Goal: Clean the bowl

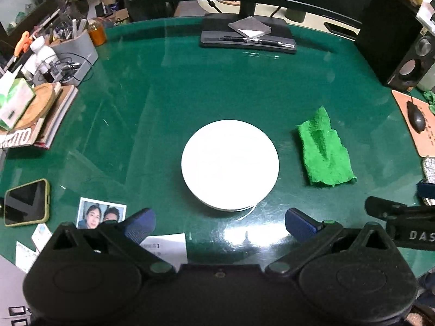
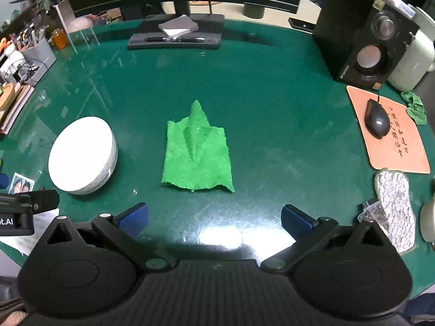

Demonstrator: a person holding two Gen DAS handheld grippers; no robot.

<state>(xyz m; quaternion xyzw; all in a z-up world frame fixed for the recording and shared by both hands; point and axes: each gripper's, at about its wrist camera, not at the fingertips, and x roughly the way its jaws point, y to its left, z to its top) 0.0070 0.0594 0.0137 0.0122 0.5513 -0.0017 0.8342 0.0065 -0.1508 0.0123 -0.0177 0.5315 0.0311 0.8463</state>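
A white bowl [image 1: 230, 164] stands upright on the green glass-topped desk, just ahead of my left gripper [image 1: 220, 226], which is open and empty. In the right wrist view the bowl [image 2: 83, 154] sits at the left. A crumpled bright green cloth [image 2: 198, 153] lies flat on the desk ahead of my right gripper [image 2: 214, 221], also open with nothing between its blue pads. The cloth [image 1: 325, 149] lies to the right of the bowl, apart from it. The right gripper's body [image 1: 402, 220] shows at the left view's right edge.
A monitor stand with pens and a notepad [image 1: 248, 36] sits at the back. A speaker [image 2: 364, 32], mouse [image 2: 376, 119] on an orange pad and a grey scrubber [image 2: 395, 206] are at the right. A phone [image 1: 27, 202], photo [image 1: 100, 213], papers and clutter fill the left.
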